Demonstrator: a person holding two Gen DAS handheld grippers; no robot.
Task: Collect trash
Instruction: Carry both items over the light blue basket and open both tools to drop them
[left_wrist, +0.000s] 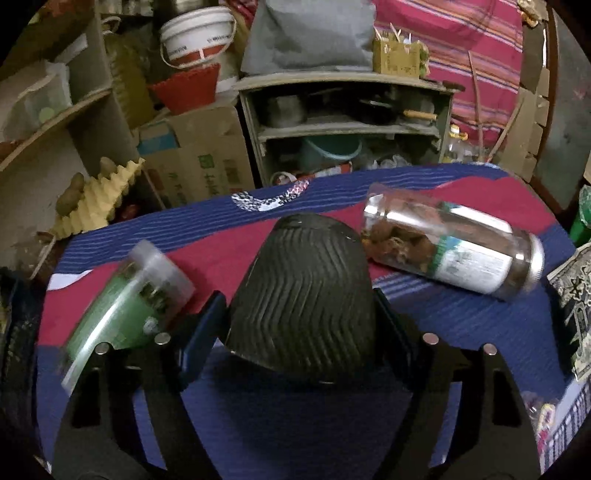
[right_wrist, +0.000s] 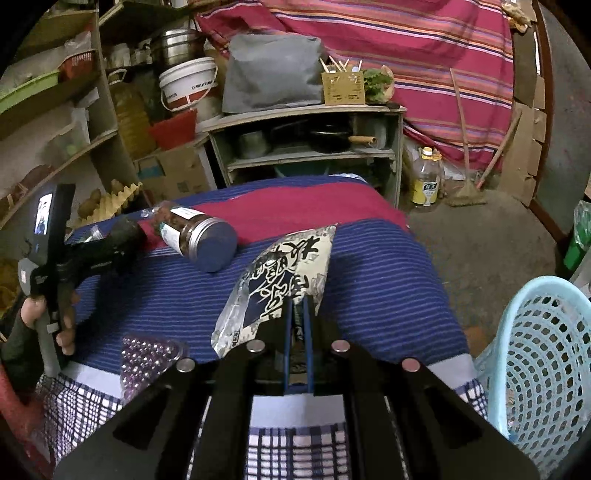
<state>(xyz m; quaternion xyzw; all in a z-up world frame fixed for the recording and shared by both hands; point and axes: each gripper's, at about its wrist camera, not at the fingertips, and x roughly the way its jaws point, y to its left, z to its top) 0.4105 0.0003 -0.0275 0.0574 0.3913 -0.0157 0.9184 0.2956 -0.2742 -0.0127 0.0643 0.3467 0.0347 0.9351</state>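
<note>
A black ridged paper cup (left_wrist: 299, 295) sits between the fingers of my left gripper (left_wrist: 295, 317), which is shut on its sides; the cup's wide mouth faces the camera. From the right wrist view this gripper and the cup (right_wrist: 123, 234) show at the far left, held by a person's hand (right_wrist: 62, 325). My right gripper (right_wrist: 298, 314) is shut on the near edge of a black-and-white printed snack packet (right_wrist: 288, 273), which lies over the blue striped cloth. A light blue mesh basket (right_wrist: 535, 350) stands just right of it.
On the cloth-covered table (left_wrist: 295, 424) lie a glass jar with a metal lid (left_wrist: 454, 243) (right_wrist: 199, 236), a green clear-lidded jar (left_wrist: 129, 306) and a blister sheet of shiny beads (right_wrist: 147, 354). Shelves, boxes and buckets crowd the back. Bare floor (right_wrist: 480, 251) lies to the right.
</note>
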